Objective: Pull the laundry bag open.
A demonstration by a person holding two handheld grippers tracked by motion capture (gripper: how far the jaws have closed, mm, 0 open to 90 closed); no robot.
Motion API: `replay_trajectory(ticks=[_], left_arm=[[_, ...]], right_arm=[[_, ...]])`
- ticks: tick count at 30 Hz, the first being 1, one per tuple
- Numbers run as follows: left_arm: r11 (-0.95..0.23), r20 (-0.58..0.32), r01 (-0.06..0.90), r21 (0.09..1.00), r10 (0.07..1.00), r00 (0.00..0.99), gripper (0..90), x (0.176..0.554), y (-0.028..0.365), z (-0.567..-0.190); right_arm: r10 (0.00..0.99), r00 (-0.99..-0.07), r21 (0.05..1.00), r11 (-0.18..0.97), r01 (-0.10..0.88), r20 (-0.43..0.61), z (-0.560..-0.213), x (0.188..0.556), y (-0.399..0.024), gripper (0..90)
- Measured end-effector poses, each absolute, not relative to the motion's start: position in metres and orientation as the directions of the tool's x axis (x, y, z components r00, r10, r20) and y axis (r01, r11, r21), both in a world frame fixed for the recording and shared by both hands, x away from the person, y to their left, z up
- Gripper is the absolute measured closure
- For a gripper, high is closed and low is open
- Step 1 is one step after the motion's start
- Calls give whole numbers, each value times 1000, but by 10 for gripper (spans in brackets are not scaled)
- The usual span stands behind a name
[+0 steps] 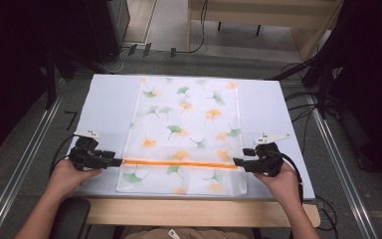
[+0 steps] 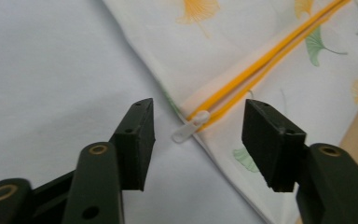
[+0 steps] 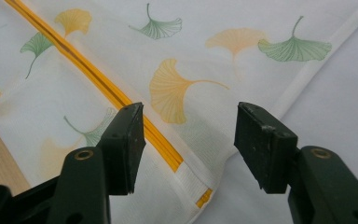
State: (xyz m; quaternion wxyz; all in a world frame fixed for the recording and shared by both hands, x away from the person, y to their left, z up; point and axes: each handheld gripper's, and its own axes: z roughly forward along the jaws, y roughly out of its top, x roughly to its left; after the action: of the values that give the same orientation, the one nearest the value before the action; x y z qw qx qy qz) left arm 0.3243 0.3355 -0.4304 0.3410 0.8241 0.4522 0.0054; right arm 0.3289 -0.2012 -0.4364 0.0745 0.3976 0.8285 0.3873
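High view: leaf-print pouch (image 1: pixel 186 134) flat on the table (image 1: pixel 104 104), left gripper (image 1: pixel 118 162) at 9 and right gripper (image 1: pixel 236 162) at 3 of its orange zipper (image 1: pixel 179 163). Left gripper view: jaws wide, holding nothing, straddling the white pull tab (image 2: pixel 189 132), probably to grab it. Right gripper view: jaws wide, empty, straddling the zipper's end, likely to brace it.

White-topped table (image 1: pixel 107 99) carrying a flat ginkgo-leaf-print zippered cover (image 1: pixel 186 119), spread between the left gripper (image 1: pixel 118 162) and the right gripper (image 1: pixel 236 162).
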Motion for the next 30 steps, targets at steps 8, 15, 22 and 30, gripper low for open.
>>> replay_trajectory(ticks=[8,15,22,30], left_arm=[[-319,-243,707,631,784,571,370,320,345,-426],[-266,-238,708,654,816,526,368,322,352,-426],[-255,-210,707,660,841,498,367,325,359,-427],[-241,-200,709,662,855,478,366,333,362,-428]], right_arm=[[730,-663,731,359,581,169,-436,330,-212,372],[742,-654,747,349,565,148,-439,334,-223,340],[767,-627,752,334,568,133,-445,341,-236,326],[795,-592,759,303,576,131,-446,346,-252,320]])
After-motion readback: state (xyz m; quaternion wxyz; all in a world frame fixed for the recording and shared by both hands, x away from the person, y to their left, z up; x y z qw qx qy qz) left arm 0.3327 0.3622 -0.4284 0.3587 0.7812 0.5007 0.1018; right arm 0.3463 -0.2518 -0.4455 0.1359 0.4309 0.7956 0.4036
